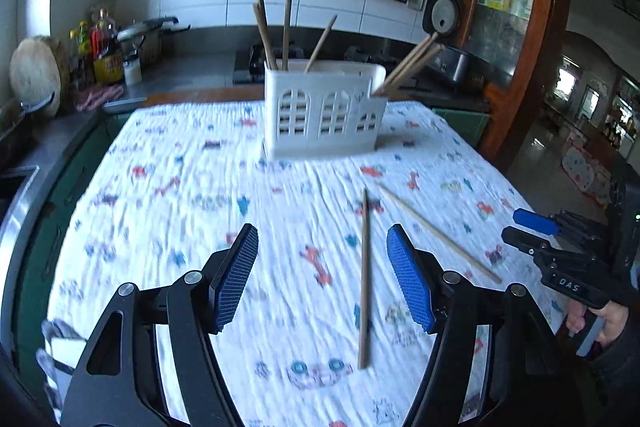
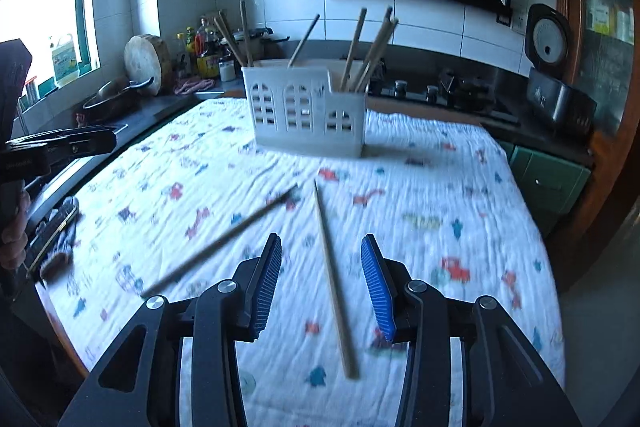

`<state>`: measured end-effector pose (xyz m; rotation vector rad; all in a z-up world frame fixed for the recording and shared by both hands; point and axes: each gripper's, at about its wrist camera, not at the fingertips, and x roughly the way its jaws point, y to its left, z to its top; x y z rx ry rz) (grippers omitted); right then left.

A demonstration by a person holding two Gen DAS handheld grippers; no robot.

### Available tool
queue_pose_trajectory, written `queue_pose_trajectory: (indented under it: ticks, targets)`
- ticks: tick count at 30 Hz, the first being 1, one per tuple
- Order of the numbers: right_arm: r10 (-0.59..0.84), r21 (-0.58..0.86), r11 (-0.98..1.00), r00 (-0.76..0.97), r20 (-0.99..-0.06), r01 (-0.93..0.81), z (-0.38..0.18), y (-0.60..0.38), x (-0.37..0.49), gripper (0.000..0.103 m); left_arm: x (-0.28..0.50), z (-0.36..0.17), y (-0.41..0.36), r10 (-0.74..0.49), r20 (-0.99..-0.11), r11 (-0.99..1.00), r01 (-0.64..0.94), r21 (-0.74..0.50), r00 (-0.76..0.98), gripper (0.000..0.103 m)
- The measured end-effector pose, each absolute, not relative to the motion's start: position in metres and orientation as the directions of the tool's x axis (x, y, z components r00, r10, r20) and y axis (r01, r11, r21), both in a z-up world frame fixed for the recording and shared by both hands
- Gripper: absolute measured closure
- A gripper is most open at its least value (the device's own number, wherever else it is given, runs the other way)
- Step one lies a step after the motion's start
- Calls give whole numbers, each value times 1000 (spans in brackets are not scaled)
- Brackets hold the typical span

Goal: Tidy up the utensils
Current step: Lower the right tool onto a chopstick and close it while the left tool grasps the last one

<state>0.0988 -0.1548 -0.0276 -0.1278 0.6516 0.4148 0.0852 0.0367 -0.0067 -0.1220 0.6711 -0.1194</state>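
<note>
- Left gripper (image 1: 322,277): jaws spread wide, nothing between the pads; they hang above the patterned tablecloth (image 1: 200,187), not touching anything that I can see.
- Right gripper (image 2: 320,285): jaws parted, narrower than the left, also holding nothing.
- Two loose chopsticks lie flat on the cloth, well short of the white utensil holder (image 1: 325,111), which stands at the far end of the table with several chopsticks already upright or leaning in it.
- Darker chopstick (image 1: 364,279): in my left wrist view it lies straight ahead and below the left jaws, slightly toward the right pad. Its long axis runs near to far, almost along the gripper's pointing line, so the pads already straddle it crosswise.
- Paler chopstick (image 2: 334,283): in my right wrist view it lies between and below the right jaws, near end closest to me, far end tilted a little left toward the holder. Same straddling relation.
- The two sticks converge at their far ends; near ends are apart. Each hand is nearer its own stick: left to dark, right to pale.
- Judgement: the next move for each gripper is straight down onto its own stick, then closing across the shaft. No rotation looks necessary.
- Risk: thin round sticks on soft wrinkled cloth may roll or pinch fabric.
</note>
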Motion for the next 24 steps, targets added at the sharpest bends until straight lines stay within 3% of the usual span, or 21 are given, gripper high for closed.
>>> queue_pose_trajectory:
  ticks: [9,24]
  targets:
    - [305,-9,906,669,-678,-423,-75,-161,99,79,72,-51,35,-159,-671,983,51,-178,724,36]
    - [276,-3,910,613,-741,-415,-92,-159,113,89,62,-70,31,-168,-696,983,68,-170,698,38]
